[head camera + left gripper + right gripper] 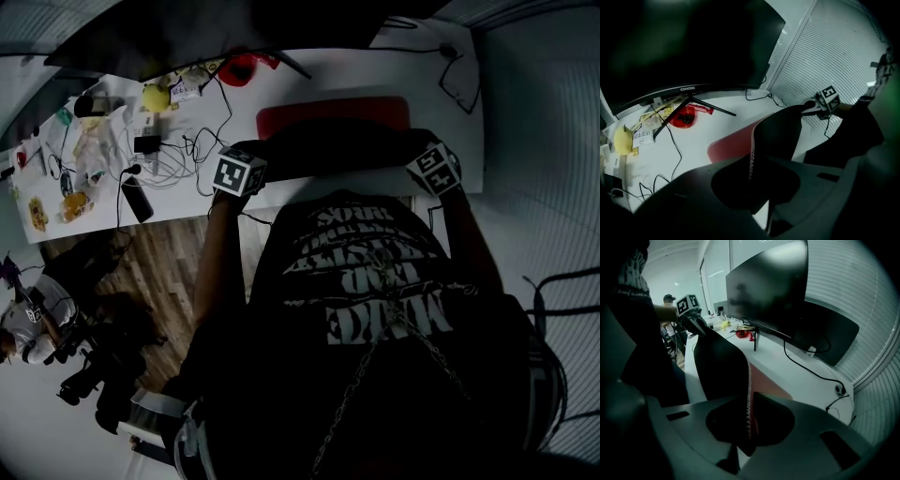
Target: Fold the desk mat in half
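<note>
The desk mat (333,114) lies on the white desk (309,75), red face up at the far part. Its near edge is lifted, so the black underside (337,150) shows. My left gripper (249,155) is shut on the mat's near left corner, and the stitched edge (751,154) runs between its jaws. On the near right corner my right gripper (424,152) is shut too, the mat's edge (749,399) clamped in its jaws. Between the two the black underside (780,133) hangs in a curve. Each gripper shows in the other's view: the right gripper (819,107) and the left gripper (697,323).
A dark monitor (689,42) on a splayed stand (689,101) stands behind the mat. A red dish (240,67), a yellow object (156,97), a phone (136,199), tangled cables (178,155) and small clutter fill the desk's left half. A cable (450,70) runs at the far right.
</note>
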Tool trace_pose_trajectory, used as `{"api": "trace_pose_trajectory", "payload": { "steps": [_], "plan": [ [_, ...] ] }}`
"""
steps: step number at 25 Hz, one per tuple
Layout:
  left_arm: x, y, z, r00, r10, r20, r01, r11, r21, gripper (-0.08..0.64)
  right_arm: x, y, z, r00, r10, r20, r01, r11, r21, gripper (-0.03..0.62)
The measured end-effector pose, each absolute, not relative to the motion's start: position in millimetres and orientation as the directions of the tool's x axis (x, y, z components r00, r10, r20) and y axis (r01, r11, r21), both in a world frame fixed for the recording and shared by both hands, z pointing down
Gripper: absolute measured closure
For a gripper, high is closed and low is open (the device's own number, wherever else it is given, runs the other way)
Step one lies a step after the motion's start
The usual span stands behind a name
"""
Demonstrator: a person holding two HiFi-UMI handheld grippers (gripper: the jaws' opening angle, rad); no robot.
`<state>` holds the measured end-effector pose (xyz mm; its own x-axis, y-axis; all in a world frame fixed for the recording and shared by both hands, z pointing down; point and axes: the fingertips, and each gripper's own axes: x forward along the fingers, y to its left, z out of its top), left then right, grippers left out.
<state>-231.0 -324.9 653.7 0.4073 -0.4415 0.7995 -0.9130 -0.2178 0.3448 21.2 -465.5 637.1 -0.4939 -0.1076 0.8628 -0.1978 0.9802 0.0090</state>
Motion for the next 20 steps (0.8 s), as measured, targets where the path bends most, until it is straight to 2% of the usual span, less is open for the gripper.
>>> {"api": "trace_pose_trajectory", "payload": {
  "steps": [7,15,18,20],
  "plan": [
    [-255.3,-366.9,674.8,0.346,-0.422,0.838,-0.938,-0.176,0.299,0.535,-7.7,-503.8,656.3,-0.482,-0.097,0.871,-0.217,0.976,-0.012,0.577],
    [-269.7,-383.1,708.3,0.258,-0.379,0.889,-0.966,-0.109,0.234,0.528,-24.7,-523.6,683.2,-0.444,-0.145,0.884,-0.326,0.945,-0.008,0.575],
    [-278.3,-380.5,716.8,0.184,-0.397,0.899,-0.983,-0.062,0.174,0.483,-25.3,-530.8,685.3,-0.445,-0.228,0.866,-0.393,0.919,0.039,0.549],
    [-292.9,-380.7,714.7,0.106,-0.459,0.882,-0.992,0.009,0.124,0.399,-22.6,-541.3,678.0,-0.460,-0.311,0.832,-0.456,0.886,0.080,0.529]
  ]
}}
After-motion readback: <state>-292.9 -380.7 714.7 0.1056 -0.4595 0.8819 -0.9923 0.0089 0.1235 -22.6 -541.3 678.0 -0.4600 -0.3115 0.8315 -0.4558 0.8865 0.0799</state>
